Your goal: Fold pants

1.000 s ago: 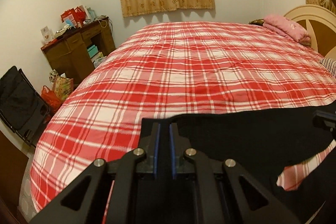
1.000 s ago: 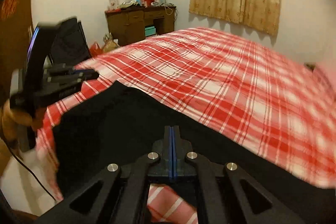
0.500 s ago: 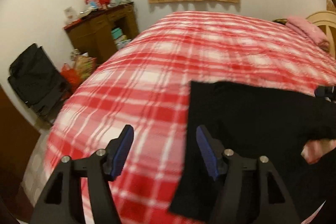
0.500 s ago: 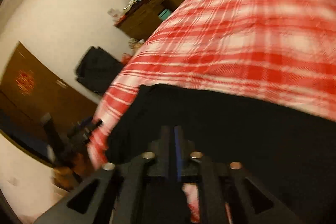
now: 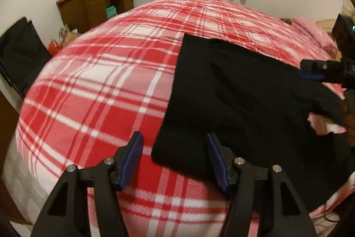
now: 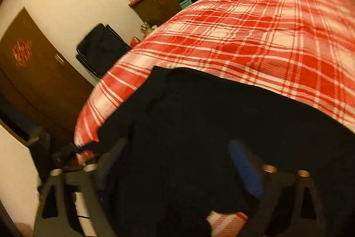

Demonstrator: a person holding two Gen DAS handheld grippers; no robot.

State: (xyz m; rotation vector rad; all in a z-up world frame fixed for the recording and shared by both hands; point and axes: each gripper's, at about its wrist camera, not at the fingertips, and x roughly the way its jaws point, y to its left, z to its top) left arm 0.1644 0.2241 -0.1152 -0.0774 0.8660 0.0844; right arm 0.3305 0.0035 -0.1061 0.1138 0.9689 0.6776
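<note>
The black pants (image 5: 233, 90) lie flat on the red and white plaid bed (image 5: 106, 81), folded with a straight left edge. My left gripper (image 5: 175, 159) is open and empty, just above the pants' near left corner. In the left wrist view my right gripper (image 5: 310, 73) shows at the right edge over the pants. In the right wrist view the pants (image 6: 199, 114) fill the lower half, and my right gripper (image 6: 179, 168) is open above them, its fingers apart with nothing held. My left gripper (image 6: 86, 146) shows at the left by the pants' corner.
A brown desk (image 5: 95, 8) with clutter on top stands by the far wall. A black bag (image 5: 20, 52) leans left of the bed. A dark wooden door (image 6: 33, 81) is at the left. Pink bedding (image 5: 310, 26) and a headboard lie at the far right.
Both grippers held the pants a second ago. The left one opened first and drew back; the right one has now opened too. The pants lie released on the bed.
</note>
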